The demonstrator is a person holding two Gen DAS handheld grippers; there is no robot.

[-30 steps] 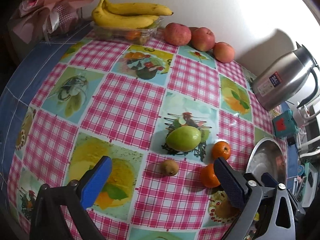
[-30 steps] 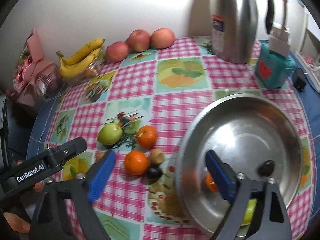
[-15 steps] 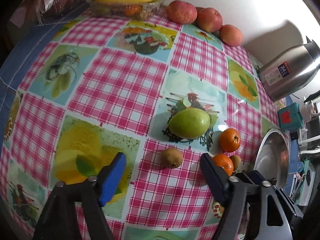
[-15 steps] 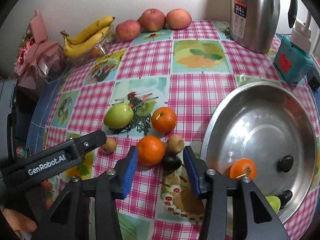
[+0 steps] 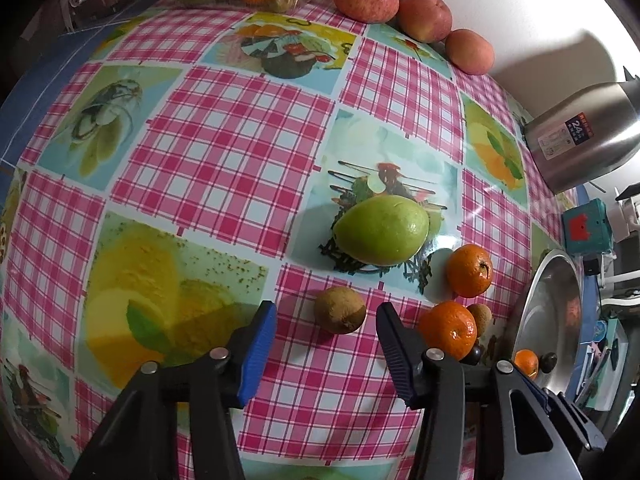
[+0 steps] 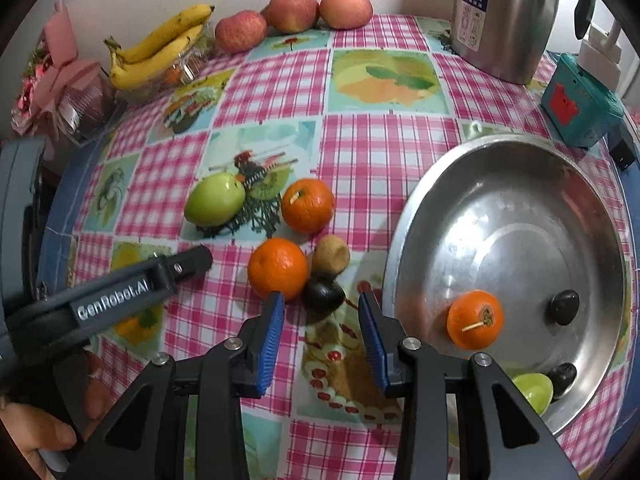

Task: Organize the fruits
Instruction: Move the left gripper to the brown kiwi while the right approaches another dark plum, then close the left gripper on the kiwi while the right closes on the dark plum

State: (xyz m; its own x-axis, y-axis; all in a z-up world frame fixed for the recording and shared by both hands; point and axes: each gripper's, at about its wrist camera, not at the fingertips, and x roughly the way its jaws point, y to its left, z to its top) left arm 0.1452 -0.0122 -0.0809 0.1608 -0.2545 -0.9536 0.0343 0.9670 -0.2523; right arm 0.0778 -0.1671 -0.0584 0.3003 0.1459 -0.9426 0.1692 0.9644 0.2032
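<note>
The left tool points steeply down at the table, its jaws closing with a small brown fruit lying between the blue pads, which do not yet press it. At one o'clock from that fruit lies a green pear-shaped fruit on a printed square of the cloth; at three o'clock sit two mandarins, the nearer one touching a second brown fruit, the farther one just above it. The right tool also points steeply down, its jaws closing around a dark plum-like fruit that sits at the mouth of the gap, the pads still apart from it. Touching that dark fruit at eleven o'clock is a mandarin, and at twelve o'clock a brown fruit. At three o'clock from the right tool stands a wide steel basin holding a mandarin, two dark fruits and a pale green one. Far back along the wall are three red apples, bananas on a clear tray, and a steel kettle. A hand grips the left tool's handle at the right view's eight o'clock edge.
</note>
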